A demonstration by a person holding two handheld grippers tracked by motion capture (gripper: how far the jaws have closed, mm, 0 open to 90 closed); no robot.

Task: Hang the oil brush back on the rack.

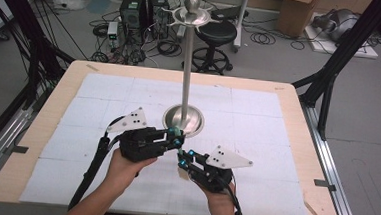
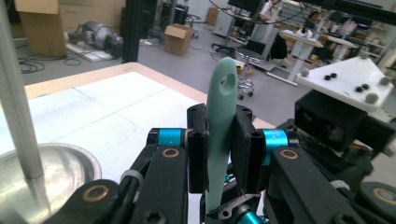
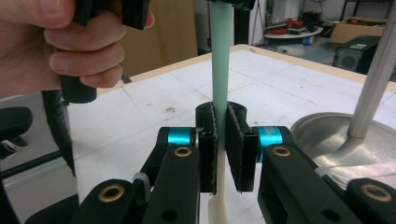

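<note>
Green utensil [image 2: 219,135] between both claws

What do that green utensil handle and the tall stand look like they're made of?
The green handle looks like matte moulded plastic or silicone: pale, even colour with no glare. The stand looks like polished metal: a silvery pole and a mirror-like round base.

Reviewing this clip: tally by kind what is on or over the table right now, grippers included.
Handheld grippers: 2, the left gripper and the right gripper, both clamped on the same utensil.
Pale green utensil handle: 1, held between them.
Metal stand with a round base and tall pole: 1.
White mat covering the table: 1.
Total: 5
</note>
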